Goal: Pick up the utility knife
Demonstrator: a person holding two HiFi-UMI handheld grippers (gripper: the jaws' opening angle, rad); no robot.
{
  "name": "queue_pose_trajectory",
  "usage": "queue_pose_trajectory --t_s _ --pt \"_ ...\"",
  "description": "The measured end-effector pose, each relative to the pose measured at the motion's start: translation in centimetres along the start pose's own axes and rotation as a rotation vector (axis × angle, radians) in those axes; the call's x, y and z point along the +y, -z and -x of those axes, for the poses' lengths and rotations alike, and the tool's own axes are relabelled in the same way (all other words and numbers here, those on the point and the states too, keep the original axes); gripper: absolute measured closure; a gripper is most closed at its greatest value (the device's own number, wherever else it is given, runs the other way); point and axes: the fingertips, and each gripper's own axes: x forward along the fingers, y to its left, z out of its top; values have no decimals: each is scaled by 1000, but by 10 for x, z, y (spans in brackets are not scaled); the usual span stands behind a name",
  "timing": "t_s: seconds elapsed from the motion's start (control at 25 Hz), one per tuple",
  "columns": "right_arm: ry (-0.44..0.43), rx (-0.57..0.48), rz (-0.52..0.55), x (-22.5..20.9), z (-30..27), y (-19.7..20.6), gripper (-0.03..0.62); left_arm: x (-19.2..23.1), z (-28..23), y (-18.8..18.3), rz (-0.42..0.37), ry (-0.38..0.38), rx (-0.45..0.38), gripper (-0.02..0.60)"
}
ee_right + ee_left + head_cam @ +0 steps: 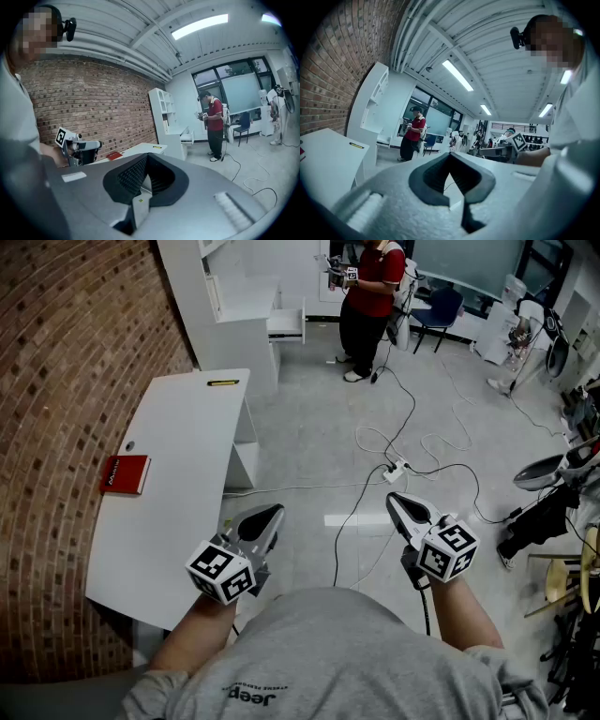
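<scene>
The utility knife [223, 382], a slim yellow and black bar, lies at the far end of the white table [178, 493]. It also shows small in the left gripper view [356, 145] and in the right gripper view [156, 146]. My left gripper [274, 510] hovers off the table's near right corner, jaws together and empty [450, 154]. My right gripper [394, 497] is held over the floor further right, jaws also closed on nothing [146, 156]. Both are far from the knife.
A red book [126, 474] lies on the table's left side by the brick wall [56, 352]. A white shelf unit [234, 296] stands beyond the table. A person in a red shirt [370, 287] stands at the back. Cables [394, 465] trail across the floor.
</scene>
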Motion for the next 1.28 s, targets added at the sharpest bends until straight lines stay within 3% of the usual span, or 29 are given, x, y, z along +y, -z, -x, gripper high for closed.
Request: queue_pose_trajectory --t_s 0.48,0.72,1.28 --pt "-10 0 5 -2 8 1 586 -10 -2 2 -14 -1 -3 581" --pt "-32 -13 -50 -10 15 -3 585 -19 -7 -2 -28 -10 -16 581" --pt "-91 1 6 -53 59 -3 585 -70 -42 10 -30 -65 -47 581"
